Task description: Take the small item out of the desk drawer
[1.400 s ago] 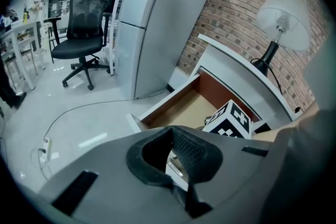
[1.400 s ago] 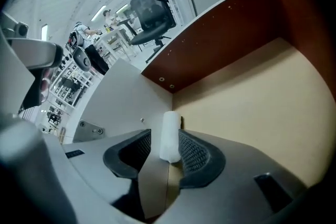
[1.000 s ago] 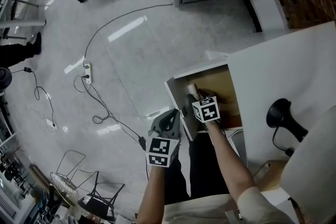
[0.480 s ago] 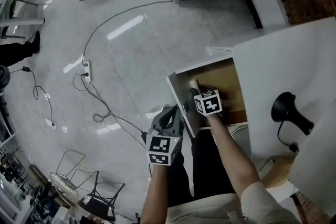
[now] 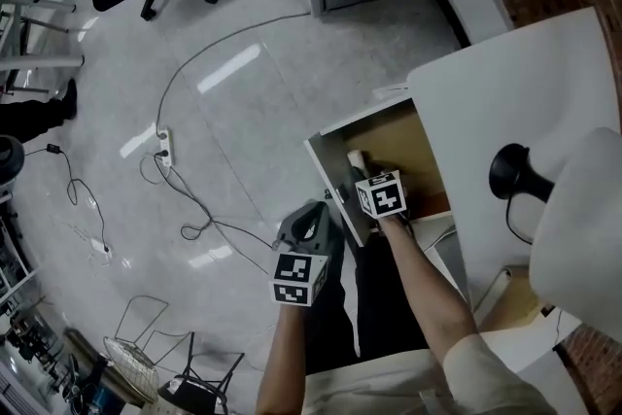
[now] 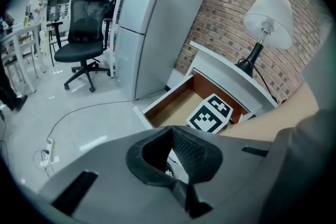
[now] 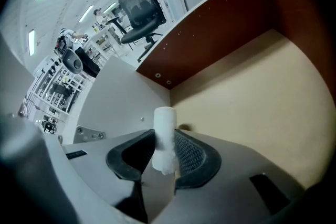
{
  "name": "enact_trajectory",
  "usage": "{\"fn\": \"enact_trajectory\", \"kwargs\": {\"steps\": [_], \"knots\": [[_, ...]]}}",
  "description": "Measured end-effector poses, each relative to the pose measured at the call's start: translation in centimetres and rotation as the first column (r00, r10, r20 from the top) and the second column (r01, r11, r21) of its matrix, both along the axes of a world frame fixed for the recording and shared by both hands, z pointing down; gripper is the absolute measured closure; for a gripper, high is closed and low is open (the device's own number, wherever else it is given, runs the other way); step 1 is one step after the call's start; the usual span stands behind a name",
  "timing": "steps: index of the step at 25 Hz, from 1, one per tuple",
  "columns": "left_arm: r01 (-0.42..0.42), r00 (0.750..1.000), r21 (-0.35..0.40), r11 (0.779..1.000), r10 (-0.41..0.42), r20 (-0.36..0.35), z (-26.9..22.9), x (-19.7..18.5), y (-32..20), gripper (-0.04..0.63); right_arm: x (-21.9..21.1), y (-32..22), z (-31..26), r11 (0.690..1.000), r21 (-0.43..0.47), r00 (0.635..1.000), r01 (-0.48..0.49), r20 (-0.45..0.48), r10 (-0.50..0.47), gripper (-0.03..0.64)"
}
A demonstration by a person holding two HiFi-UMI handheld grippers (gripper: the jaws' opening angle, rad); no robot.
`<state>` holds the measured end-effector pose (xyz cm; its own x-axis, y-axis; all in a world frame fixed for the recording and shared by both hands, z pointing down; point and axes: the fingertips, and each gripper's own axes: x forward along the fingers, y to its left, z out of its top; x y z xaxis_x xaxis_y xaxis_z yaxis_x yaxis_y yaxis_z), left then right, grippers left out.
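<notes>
Left side: the left tool (image 5: 316, 214) hangs over the floor just in front of the open drawer (image 5: 408, 146). Its jaws are together and carry nothing. It has no part in the grasp and is best held clear of the lift path.

Centre: the right tool (image 7: 164, 134) points steeply down into the drawer, close to the front panel and near the corner with the brown side wall. Its jaws have just been closing and now pinch a small white roll (image 7: 164, 118) between the pads. The roll stands upright, with its ragged end down in the grip and its clean end sticking out past the tips. Whether it is clear of the drawer floor cannot be told.

Judgement on the step in hand, lifting out:
- The roll looks soft, so squeeze only enough to hold it; more would crush it.
- The grip sits low on the roll, so keep the wrist steady to stop it pivoting.
- Raise it straight up until it clears the front panel, then draw it out towards the person.

Right side: the counter (image 5: 515, 92) overhangs the back of the drawer, and a lamp (image 5: 513, 175) stands on it. The lift should avoid drifting that way.
</notes>
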<state>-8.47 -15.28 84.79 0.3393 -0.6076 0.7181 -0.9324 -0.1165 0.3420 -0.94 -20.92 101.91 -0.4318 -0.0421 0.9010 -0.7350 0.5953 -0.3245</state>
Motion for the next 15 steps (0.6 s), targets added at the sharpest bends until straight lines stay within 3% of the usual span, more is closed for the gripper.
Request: {"fn": "enact_trajectory", "kwargs": {"steps": [15], "knots": [[-0.071,0.997,0.1,0.992,0.07,0.013,-8.0,0.7,-2.7,0.578,2.1,0.1,-11.2,0.989,0.12,0.996,-0.087,0.031,0.084,0.476]]}}
